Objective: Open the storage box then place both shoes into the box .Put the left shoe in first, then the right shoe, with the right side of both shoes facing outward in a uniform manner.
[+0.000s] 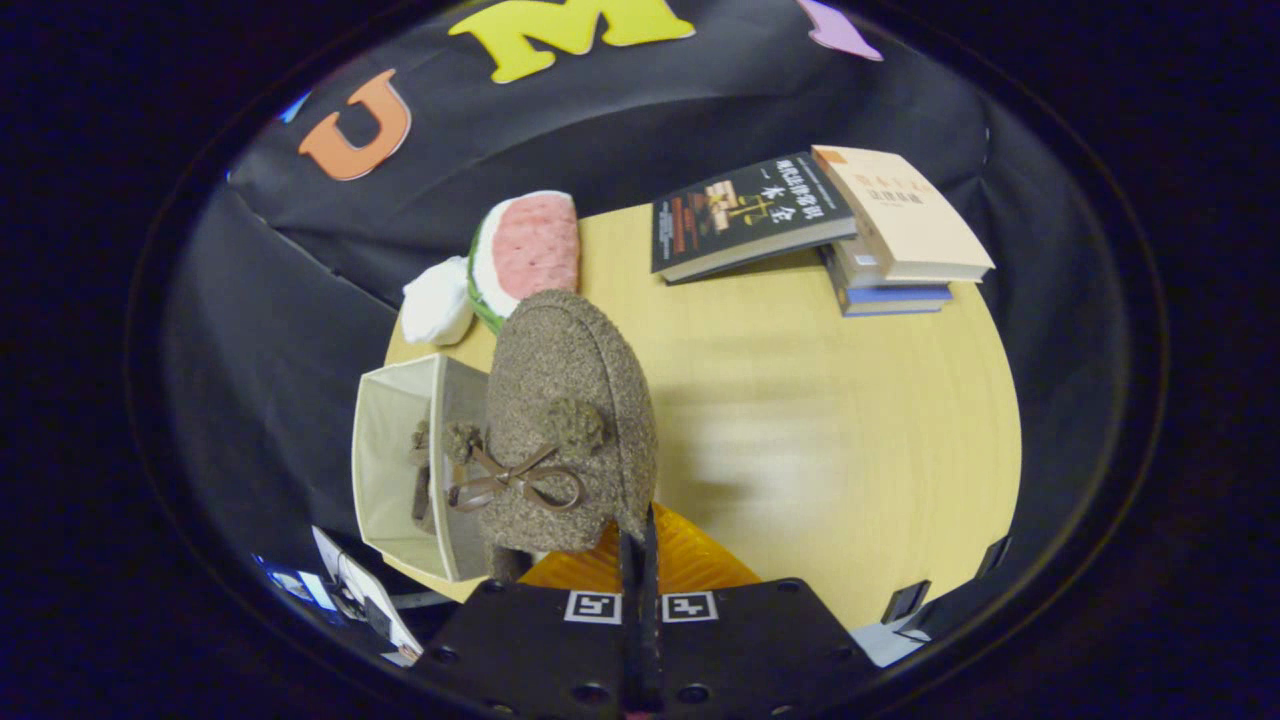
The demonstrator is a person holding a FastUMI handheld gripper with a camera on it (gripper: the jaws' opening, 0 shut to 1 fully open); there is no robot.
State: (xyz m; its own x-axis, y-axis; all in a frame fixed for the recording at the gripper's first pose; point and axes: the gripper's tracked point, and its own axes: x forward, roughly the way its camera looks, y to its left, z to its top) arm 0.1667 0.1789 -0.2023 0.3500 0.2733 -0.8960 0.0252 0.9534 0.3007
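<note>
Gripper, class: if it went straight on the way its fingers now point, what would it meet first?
Nothing new at once: the gripper is shut on the brown shoe, carried above the open storage box. Beyond the shoe lies bare table, then probably the books; depth is unclear.

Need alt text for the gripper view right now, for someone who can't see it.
The gripper, fingers pinched on the edge of a brown fuzzy shoe, holds it beside an open white storage box with another shoe inside. Beyond them on the wooden table: a watermelon plush and stacked books.
</note>
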